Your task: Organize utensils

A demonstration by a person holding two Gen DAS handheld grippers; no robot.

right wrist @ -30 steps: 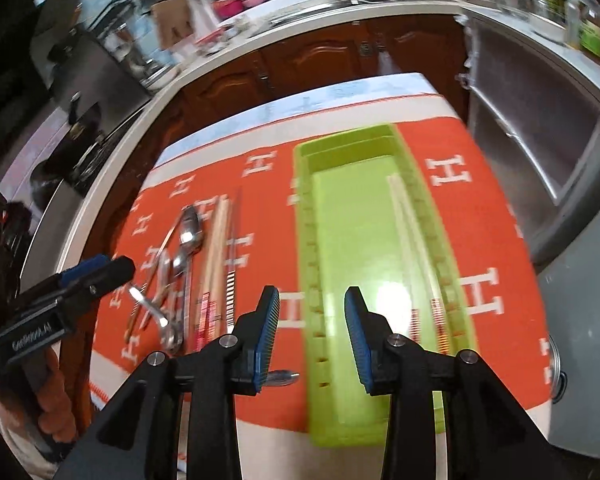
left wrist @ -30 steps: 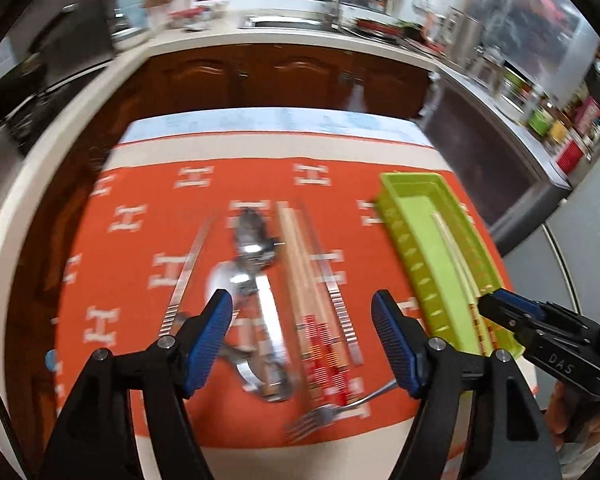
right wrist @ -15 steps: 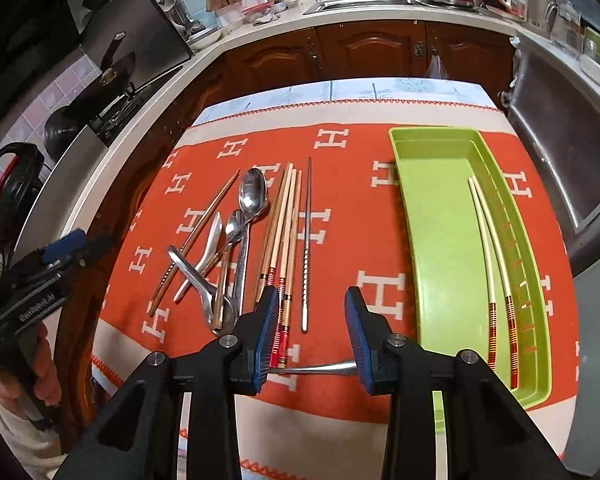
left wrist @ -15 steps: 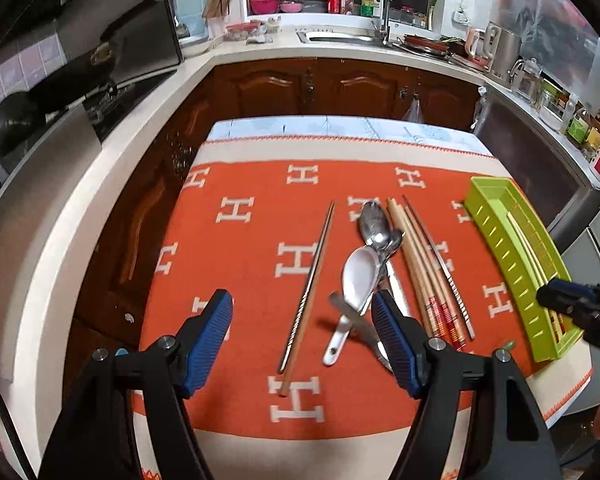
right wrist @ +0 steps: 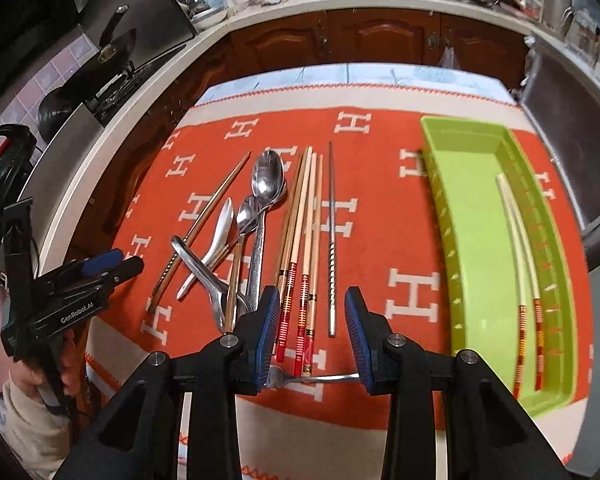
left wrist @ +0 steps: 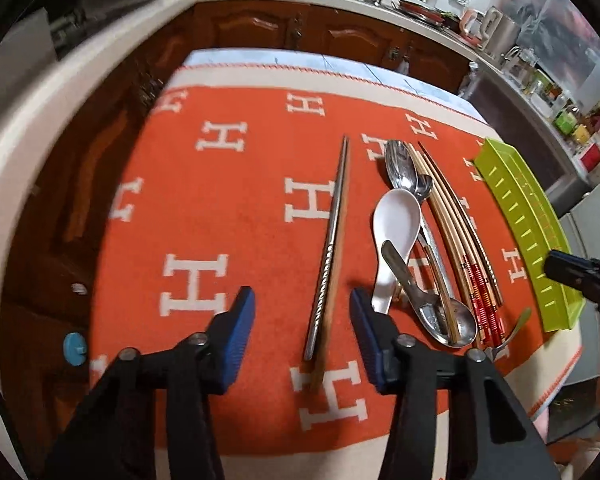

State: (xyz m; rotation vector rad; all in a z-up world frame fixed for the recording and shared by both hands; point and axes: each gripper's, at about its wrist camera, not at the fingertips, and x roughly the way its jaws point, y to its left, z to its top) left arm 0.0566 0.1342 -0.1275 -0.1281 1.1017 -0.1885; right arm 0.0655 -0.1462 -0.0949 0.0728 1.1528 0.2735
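Loose utensils lie on an orange cloth [left wrist: 228, 208]. A steel chopstick beside a brown one [left wrist: 332, 244] lies between the fingers of my open left gripper [left wrist: 302, 334]. To their right are a white ceramic spoon [left wrist: 394, 224], metal spoons [right wrist: 266, 180] and wooden chopsticks with red ends [right wrist: 296, 240]. A single steel chopstick [right wrist: 331, 240] and a fork [right wrist: 320, 378] lie by my open right gripper [right wrist: 312, 336]. The green tray [right wrist: 476, 240] at the right holds two pale chopsticks [right wrist: 518, 248]. It also shows in the left wrist view [left wrist: 520, 220].
The cloth covers a small table, with its front edge just below both grippers. Dark wooden cabinets and a white counter curve around the far and left sides. A stove with pans [right wrist: 116, 48] stands at the left, jars and pots at the far right.
Both grippers have swung left from the tray side. My left gripper has come down lower, and the steel and brown chopstick pair now lies between its fingers. My right gripper now faces the red-ended chopsticks.
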